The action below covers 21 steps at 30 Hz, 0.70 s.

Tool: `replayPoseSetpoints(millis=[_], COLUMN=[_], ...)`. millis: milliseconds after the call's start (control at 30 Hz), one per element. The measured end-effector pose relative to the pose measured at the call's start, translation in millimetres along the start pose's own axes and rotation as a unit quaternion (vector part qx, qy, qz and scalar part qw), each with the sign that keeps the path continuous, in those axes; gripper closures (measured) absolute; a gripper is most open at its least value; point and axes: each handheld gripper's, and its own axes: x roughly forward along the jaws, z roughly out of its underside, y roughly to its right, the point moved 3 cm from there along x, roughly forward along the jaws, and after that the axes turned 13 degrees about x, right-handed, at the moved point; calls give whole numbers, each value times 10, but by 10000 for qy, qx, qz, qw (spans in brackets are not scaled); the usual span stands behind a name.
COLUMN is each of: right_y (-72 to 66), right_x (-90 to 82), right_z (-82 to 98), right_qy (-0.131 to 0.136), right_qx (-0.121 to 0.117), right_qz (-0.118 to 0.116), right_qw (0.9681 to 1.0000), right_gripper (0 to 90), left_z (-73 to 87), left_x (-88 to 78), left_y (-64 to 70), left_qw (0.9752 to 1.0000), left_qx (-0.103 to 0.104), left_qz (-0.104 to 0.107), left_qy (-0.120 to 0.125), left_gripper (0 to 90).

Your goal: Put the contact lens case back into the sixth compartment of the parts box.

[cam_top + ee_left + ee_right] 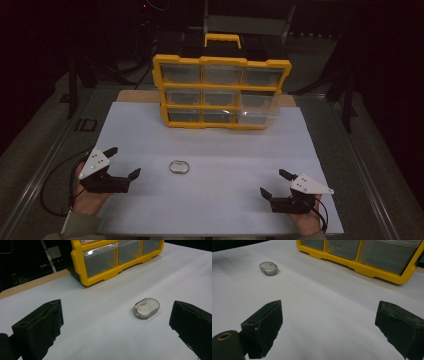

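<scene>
Nothing looks handled yet: the small oval clear case lies flat on the white sheet, untouched, near the middle of the table. From the left gripper it sits at about three o'clock in the high view, near but apart; from the right gripper it lies at about ten o'clock, well apart. Both grippers rest low at the near edge, each with its jaws spread wide and nothing between them. In the left gripper view the case lies ahead toward the right jaw, two pale round shapes showing through its lid.

The yellow drawer cabinet stands at twelve o'clock from the case, at the far end of the sheet. One clear drawer at its lower right stands pulled out past the frame, the others sit flush. I judge the work to be at its start: the pickup, the carry and any drop into that pulled drawer are all left to do
</scene>
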Motion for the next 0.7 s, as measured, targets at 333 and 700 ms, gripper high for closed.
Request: replayPoseSetpoints(millis=[333, 700], right_y=[-3, -2], right_x=[0, 6], right_z=[-2, 1], right_qy=[-8, -43], right_qx=[13, 32], right_qz=[-16, -34], right_qw=[10000, 10000], right_gripper=[76, 76], left_z=[-110, -235], left_x=[149, 348], left_y=[-53, -78], left_qw=[9995, 9979], left_qx=[155, 335], left_qz=[234, 510], left_qy=[-111, -218], left_gripper=[0, 0])
